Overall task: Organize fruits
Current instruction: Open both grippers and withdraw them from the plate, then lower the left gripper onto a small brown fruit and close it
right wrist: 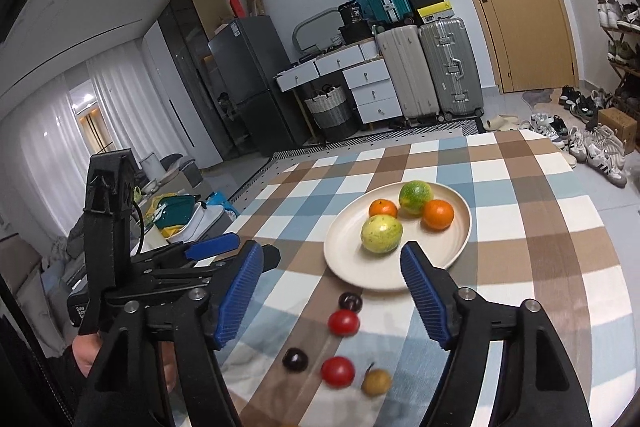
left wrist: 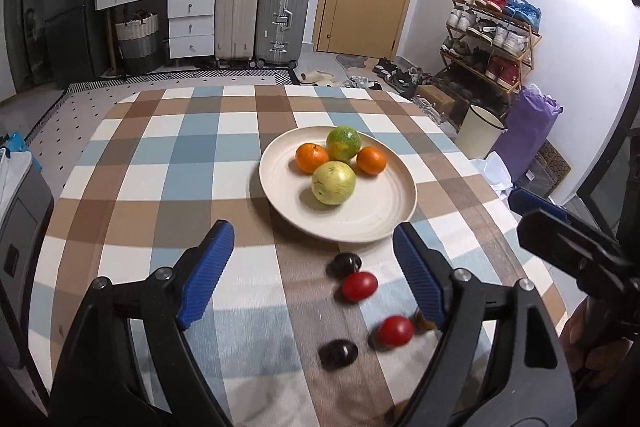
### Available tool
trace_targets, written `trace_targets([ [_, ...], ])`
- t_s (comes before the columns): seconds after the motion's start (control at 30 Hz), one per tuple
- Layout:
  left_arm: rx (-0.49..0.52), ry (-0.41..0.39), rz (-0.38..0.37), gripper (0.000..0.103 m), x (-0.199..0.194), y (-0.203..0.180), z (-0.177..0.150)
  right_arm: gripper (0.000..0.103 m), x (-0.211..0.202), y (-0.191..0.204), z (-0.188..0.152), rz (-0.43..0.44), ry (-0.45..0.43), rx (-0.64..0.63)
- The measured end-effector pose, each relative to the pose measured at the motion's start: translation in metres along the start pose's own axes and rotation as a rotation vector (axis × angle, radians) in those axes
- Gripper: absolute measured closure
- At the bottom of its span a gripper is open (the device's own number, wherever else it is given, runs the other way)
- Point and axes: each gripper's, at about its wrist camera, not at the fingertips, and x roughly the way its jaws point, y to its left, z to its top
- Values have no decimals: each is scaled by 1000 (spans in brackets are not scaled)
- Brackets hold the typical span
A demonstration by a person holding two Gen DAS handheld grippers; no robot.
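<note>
From the left wrist camera we see our left gripper (left wrist: pixel 314 273) with its jaws spread wide and nothing between the blue pads, hanging over the near part of the checked tablecloth (left wrist: pixel 168 163). Ahead sits the cream plate (left wrist: pixel 384 223), carrying two oranges (left wrist: pixel 312 157), a green citrus fruit (left wrist: pixel 343 143) and a pale yellow-green guava-like fruit (left wrist: pixel 333 183), all bunched toward its far half. Loose on the cloth just short of the plate lie two red cherry tomatoes (left wrist: pixel 359 286) and two dark round fruits (left wrist: pixel 344 264), likely cherries or grapes; a brownish piece peeks out beside the right finger. The right gripper (left wrist: pixel 532 203) enters from the right edge. From the right wrift camera we look along our right gripper (right wrist: pixel 330 267), its jaws likewise spread and empty, aimed toward the near rim of the plate, with the left gripper's body to the left. Here the loose pieces read more clearly: two tomatoes, two dark fruits, and a small tan fruit with a stem (right wrist: pixel 376 381), perhaps a longan. We judge the large fruits already gathered and the small ones still to be collected, so the step in hand is an approach. The next move calls for lowering one gripper over a single small fruit, straddling it and closing gently, since these roll and bruise easily.
</note>
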Motion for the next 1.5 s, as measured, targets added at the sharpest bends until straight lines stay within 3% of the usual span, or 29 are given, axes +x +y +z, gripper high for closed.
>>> trace_targets([
  [0.37, 0, 16, 14, 15, -30, -11, -46, 22, -19, 13, -39, -14, 11, 34],
  [0.5, 9, -4, 26, 2, -43, -18, -61, 15, -31, 19, -47, -24, -1, 23],
  [0.73, 25, 17, 18, 1, -53, -32, -90, 12, -48, 22, -62, -42, -10, 23],
  [1.13, 83, 129, 28, 1, -31, -60, -136, 8, -68, 21, -93, -82, 6, 35],
  [1.5, 94, 203, 13, 1, -4, -61, -147, 7, -70, 15, -129, -133, 88, 39],
])
